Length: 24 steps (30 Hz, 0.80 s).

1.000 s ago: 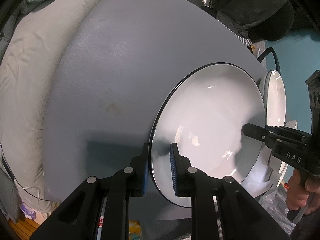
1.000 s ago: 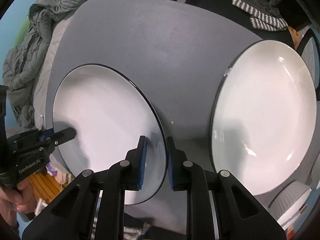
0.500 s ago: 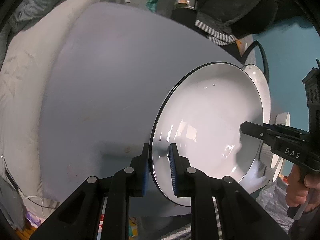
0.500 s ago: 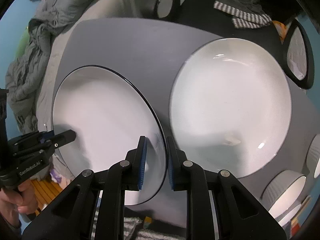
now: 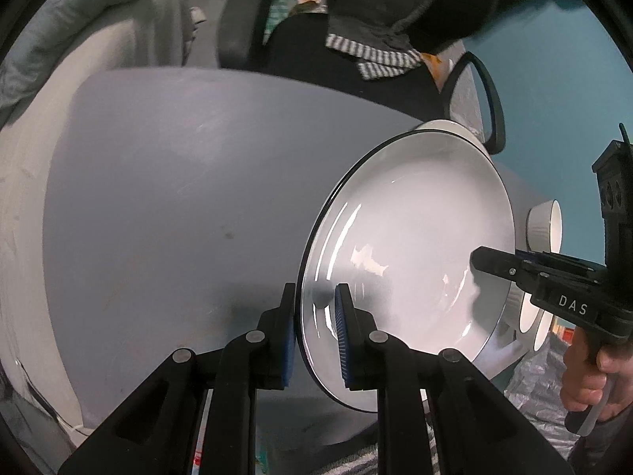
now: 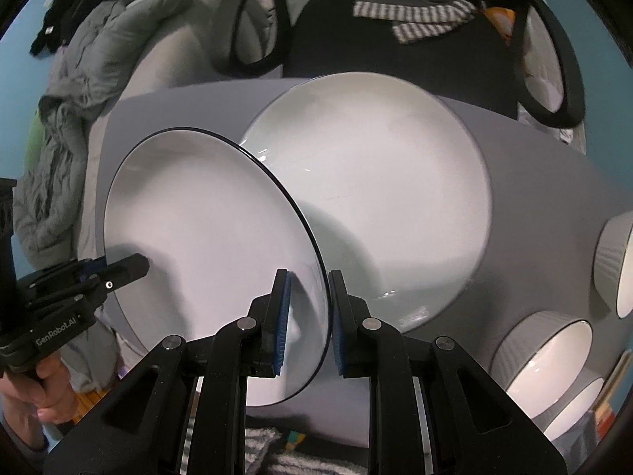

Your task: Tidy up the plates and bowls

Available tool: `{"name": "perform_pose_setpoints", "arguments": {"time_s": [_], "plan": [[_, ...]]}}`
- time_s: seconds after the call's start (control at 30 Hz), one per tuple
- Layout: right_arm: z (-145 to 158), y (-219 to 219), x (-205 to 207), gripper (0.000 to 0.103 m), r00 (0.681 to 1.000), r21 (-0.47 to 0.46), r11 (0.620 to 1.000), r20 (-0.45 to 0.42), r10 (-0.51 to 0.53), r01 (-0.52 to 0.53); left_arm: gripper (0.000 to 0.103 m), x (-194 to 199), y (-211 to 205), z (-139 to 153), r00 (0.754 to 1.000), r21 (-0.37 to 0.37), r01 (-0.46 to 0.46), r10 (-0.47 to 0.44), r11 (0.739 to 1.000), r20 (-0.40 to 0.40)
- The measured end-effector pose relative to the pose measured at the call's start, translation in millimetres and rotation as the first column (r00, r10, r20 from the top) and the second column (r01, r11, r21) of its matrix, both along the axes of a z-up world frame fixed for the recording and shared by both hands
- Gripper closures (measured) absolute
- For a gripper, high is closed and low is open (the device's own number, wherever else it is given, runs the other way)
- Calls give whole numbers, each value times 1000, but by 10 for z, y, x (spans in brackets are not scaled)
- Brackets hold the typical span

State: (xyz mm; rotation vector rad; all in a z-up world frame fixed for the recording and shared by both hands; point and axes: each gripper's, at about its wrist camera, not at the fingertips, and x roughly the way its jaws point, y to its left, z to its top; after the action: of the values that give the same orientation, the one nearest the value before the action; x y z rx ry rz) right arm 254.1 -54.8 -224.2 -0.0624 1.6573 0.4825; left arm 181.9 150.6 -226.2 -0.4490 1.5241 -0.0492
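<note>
In the left wrist view, your left gripper (image 5: 315, 318) was clamped on the near rim of the white round ceramic plate with a thin black edge (image 5: 411, 253), held tilted above the grey tabletop (image 5: 166, 206). Your right gripper (image 5: 494, 265) pinched the far rim from the other side, so the plate hung between both tools. White ribbed bowls (image 5: 544, 227) sat just past it.

In the right wrist view, your right tool was likewise gripping the black-edged plate's rim, and the plate overlapped a second white round plate (image 6: 379, 182) lying flat on the table, with the ribbed bowls to the right. To stack well, I judged you needed to level the held plate, centre it over the flat one, lower gently and let go with both together
</note>
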Motion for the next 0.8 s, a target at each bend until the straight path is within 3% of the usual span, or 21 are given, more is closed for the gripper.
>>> {"name": "perform_pose_setpoints", "arguments": {"time_s": [0.4,0.8], "plan": [[-16,-512,256,84,994,8,994,-5,-108,108,86,448,-467,-27,996,20,85,-84,996,-12],[-175,-698,428,84,990,12,991,-38,-134,135,86,624,-577,-191,995,16,79,-78,997,-62]]}}
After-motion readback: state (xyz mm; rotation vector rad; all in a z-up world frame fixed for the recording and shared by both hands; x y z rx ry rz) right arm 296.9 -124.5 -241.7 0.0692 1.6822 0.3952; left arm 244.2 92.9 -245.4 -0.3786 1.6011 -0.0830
